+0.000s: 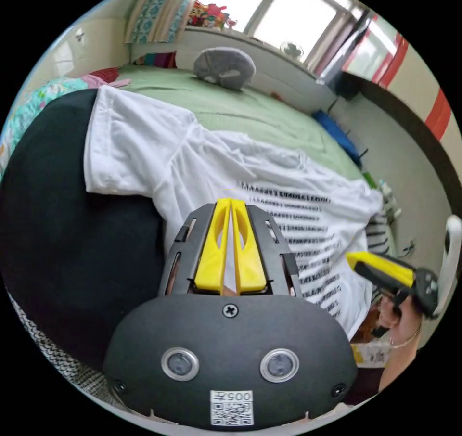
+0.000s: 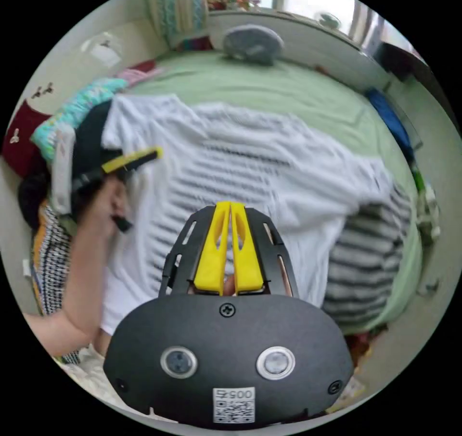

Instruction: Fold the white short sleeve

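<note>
Your left gripper (image 1: 230,205) sits closest in the left gripper view, its yellow jaws pressed together at the tips with nothing between them, poised over the white short sleeve shirt (image 1: 250,185). That shirt is your landmark: it lies spread, printed side up, on the green bed (image 1: 231,104). One sleeve of it drapes over a black garment (image 1: 62,224) that crowds the shirt on that side. Beyond the shirt, toward the window, a grey cushion (image 1: 225,68) rests on the bed. At the shirt's far hem edge a striped garment (image 2: 365,258) pokes out from under it.

Your right gripper (image 2: 230,207) also has its jaws closed on nothing, hanging above the shirt's printed lines. In the left gripper view you see it at the shirt's hem side (image 1: 380,267), held in your hand (image 1: 402,320); the right gripper view is blurred.
</note>
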Motion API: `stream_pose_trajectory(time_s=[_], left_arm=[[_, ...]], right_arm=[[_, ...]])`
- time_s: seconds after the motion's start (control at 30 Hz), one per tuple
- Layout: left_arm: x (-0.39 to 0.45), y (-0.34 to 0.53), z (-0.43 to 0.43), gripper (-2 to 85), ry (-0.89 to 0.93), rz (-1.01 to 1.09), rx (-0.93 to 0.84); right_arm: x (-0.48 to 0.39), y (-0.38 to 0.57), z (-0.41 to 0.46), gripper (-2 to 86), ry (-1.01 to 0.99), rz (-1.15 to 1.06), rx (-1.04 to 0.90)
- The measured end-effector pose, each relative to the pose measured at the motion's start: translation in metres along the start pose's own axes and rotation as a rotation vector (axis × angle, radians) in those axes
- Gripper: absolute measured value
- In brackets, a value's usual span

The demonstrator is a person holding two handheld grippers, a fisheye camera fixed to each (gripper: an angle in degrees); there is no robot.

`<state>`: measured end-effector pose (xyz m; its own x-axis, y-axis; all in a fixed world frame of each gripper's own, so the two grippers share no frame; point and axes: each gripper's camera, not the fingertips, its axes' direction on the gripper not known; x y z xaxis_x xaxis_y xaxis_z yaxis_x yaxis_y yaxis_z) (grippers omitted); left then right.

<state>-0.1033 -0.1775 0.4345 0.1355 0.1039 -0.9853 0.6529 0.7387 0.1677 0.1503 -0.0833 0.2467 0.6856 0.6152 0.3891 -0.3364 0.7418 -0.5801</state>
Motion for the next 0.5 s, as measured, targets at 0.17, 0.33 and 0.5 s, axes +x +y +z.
stream_pose_trajectory(time_s=[0.17,0.33,0.5], left_arm=[[0.044,0.071,-0.045,-0.5,0.026,0.126,-0.132],[0.078,0.127,-0.088,-0.6,-0.036,0.227,-0.162],[0.089,0.168,-0.122,-0.5,-0.023,0.2,-0.212]], right_arm=[[0.007,0.17,-0.01,-0.9,0.252,0.191,-0.019],[-0.001,0.239,-0.024,-1.1,0.168,0.294,-0.108],[-0.028,0.251,-0.073,-1.0,0.168,0.302,-0.104]])
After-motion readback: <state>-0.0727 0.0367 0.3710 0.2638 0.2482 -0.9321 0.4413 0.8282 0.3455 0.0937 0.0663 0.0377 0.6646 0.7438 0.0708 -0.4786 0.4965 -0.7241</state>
